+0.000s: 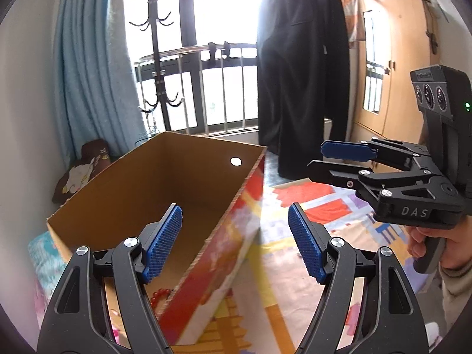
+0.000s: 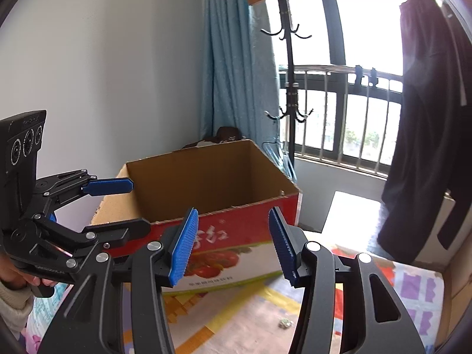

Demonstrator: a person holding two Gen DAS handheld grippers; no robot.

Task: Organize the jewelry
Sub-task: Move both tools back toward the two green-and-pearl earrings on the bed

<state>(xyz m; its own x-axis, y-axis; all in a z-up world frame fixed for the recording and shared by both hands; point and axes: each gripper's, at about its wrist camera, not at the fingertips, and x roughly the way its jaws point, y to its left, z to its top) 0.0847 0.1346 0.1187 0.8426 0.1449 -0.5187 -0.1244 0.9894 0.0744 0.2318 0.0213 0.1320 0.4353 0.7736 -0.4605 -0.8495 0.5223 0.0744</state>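
Observation:
An open cardboard box with red printed sides stands on a colourful patterned mat. A red bead string lies on the box floor near its front corner. My left gripper is open and empty, straddling the box's right wall at its near corner. My right gripper is open and empty, in front of the box, above the mat. The right gripper also shows in the left wrist view, and the left gripper in the right wrist view, beside the box's left wall.
A black coat rack stands by a blue curtain and a barred window. Dark clothes hang from a pole. A wooden wardrobe is at the right. A small scrap lies on the mat. A brown cushion sits behind the box.

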